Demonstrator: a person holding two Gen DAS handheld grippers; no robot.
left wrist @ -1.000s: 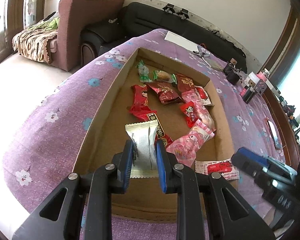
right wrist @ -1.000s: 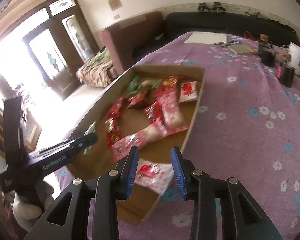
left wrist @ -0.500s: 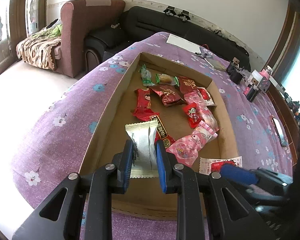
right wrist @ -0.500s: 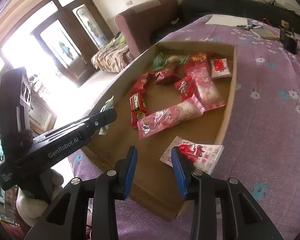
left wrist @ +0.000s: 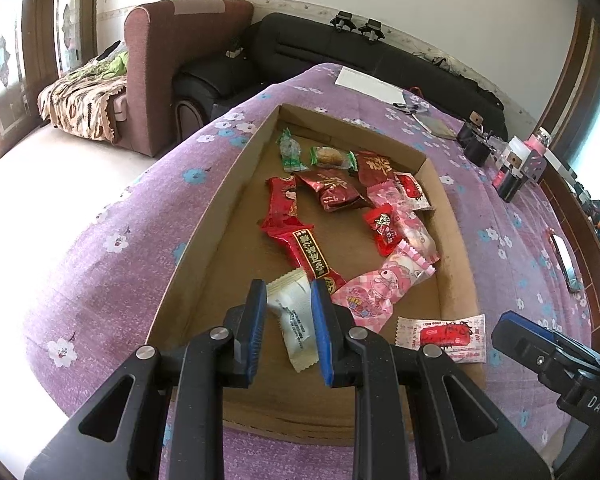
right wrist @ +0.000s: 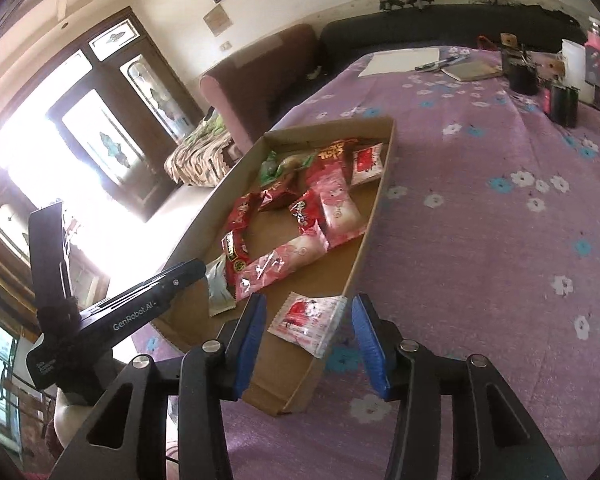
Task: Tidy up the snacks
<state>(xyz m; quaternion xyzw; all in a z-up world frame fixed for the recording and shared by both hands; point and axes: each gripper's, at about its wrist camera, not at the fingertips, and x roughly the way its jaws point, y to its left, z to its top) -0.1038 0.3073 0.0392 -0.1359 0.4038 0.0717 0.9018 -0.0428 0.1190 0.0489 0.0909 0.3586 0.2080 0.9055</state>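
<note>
Left wrist view: most snacks are already laid in the cardboard tray (left wrist: 236, 184), a white packet (left wrist: 294, 322) is clamped by the left gripper (left wrist: 288, 326), and a red-and-white packet (right wrist: 310, 318) on the tray's edge has just been let go by the opening right gripper (right wrist: 308, 340).

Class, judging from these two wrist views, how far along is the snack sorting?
Done: most snacks lie in the cardboard tray. In hand: the left tongs grip a white packet over the tray. Left: the red-and-white packet rests on the tray's edge; the right tongs, jaws just opening, straddle it without pressing.
</note>
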